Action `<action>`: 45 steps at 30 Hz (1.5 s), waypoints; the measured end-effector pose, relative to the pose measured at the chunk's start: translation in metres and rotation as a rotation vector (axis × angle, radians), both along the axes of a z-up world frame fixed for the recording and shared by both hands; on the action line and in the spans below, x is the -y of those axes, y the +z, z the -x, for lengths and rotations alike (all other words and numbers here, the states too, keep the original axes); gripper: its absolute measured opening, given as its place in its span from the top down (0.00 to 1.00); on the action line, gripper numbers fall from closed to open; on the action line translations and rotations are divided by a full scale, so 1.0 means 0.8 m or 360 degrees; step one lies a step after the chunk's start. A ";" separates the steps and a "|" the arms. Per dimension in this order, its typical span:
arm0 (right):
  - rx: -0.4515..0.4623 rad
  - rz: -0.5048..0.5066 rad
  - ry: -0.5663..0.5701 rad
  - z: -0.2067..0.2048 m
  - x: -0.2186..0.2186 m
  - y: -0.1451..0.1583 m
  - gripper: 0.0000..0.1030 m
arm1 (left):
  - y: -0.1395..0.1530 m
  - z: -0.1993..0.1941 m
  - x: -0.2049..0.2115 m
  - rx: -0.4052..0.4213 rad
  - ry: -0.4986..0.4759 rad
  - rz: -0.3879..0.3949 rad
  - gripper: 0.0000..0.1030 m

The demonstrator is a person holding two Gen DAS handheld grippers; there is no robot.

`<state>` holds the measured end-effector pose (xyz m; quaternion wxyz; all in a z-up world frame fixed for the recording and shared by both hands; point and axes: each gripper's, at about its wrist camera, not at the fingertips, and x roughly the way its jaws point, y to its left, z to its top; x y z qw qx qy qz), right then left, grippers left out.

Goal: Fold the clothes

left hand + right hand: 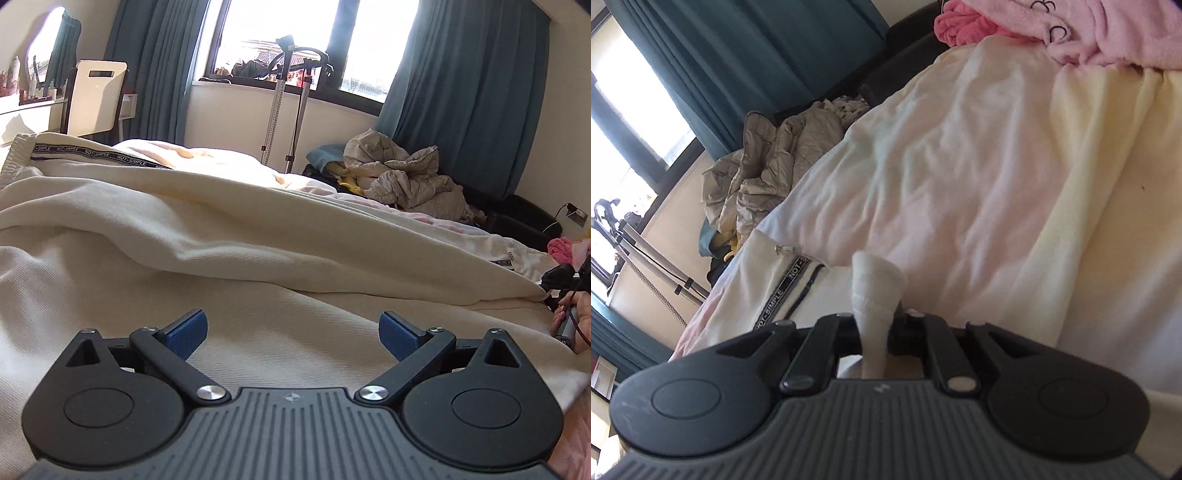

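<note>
Cream garment (873, 295) between right hand-held gripper (875, 325) pads

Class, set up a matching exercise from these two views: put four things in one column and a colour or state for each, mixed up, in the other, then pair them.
1 left hand-held gripper
2 right hand-held gripper
3 curtains
4 towel pile

A pink
B open over cream garment
C teal
D shut on cream fabric

Pairs: 1-B, 2-D, 3-C, 4-A
</note>
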<state>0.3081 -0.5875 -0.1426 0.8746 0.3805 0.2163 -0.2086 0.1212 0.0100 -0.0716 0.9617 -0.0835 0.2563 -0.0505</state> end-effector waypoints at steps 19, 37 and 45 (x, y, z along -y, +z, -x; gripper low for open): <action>-0.0010 0.0402 0.0359 0.153 -0.189 0.126 0.63 | 0.039 0.039 -0.011 0.0095 0.0015 -0.0026 0.03; 0.0228 0.0777 0.0956 0.293 -0.324 0.194 0.63 | 0.040 0.075 -0.002 0.0089 0.0068 -0.0206 0.03; 0.0155 0.0891 0.1078 0.299 -0.323 0.173 0.59 | 0.043 0.090 0.008 0.0092 0.0085 -0.0298 0.03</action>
